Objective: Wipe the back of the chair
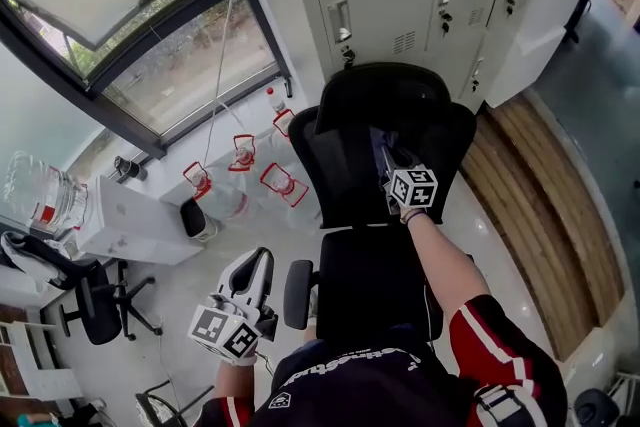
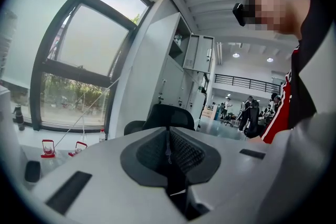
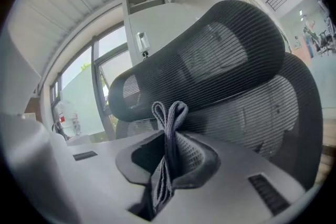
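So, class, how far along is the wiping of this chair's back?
Done: a folded grey cloth is clamped in the right tool. In hand: that tool is held at the chair's mesh backrest, below the headrest. To do: the wiping itself; no wiped patch shows. The left tool, shut and empty, hangs beside the seat.

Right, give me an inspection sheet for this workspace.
Surface: pale glossy floor.
Job's things: black mesh chair, front of its back towards the person; folded grey cloth.
Clutter: water jugs with red handles beside the chair.
Grippers: right gripper shut on the cloth, at the chair back; left gripper shut, empty, low.
Cables: thin cord hanging by the window.
Surroundings: lockers behind the chair.
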